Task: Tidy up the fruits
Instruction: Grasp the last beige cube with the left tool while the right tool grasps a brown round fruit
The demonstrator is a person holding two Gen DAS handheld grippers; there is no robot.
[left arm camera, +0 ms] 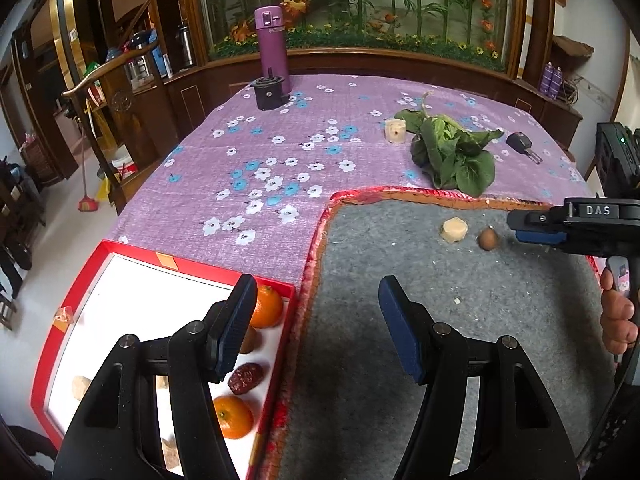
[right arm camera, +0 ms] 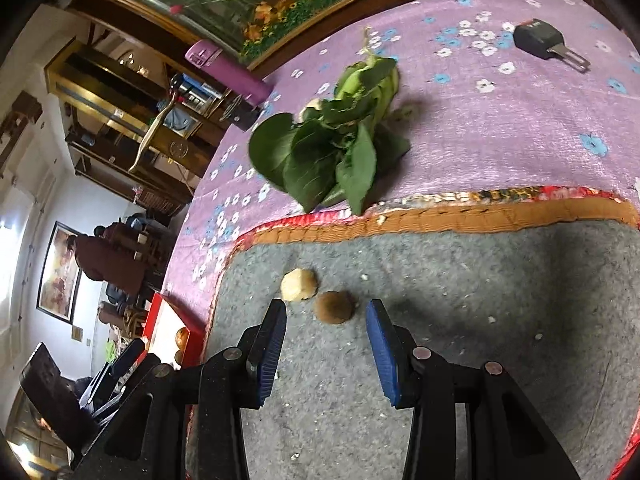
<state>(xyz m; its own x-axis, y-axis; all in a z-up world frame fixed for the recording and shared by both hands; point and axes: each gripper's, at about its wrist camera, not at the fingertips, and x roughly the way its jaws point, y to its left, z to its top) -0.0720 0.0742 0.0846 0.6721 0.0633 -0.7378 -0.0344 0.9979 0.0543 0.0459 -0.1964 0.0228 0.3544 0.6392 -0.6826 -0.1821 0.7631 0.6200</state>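
While both grippers hang over the grey mat (left arm camera: 460,340), neither holds anything. Left gripper (left arm camera: 318,312): jaws about half spread, empty, straddling the mat's red border and the red box (left arm camera: 60,344) wall; two oranges (left arm camera: 266,306) and a red date (left arm camera: 245,378) lie in the box. Right gripper (right arm camera: 326,344): jaws narrowly parted, empty, just short of the brown fruit (right arm camera: 334,307), not touching. A pale chunk (right arm camera: 298,284) lies beside it. Bare mat extends rightward; leafy greens (right arm camera: 340,148) overlap the far border.
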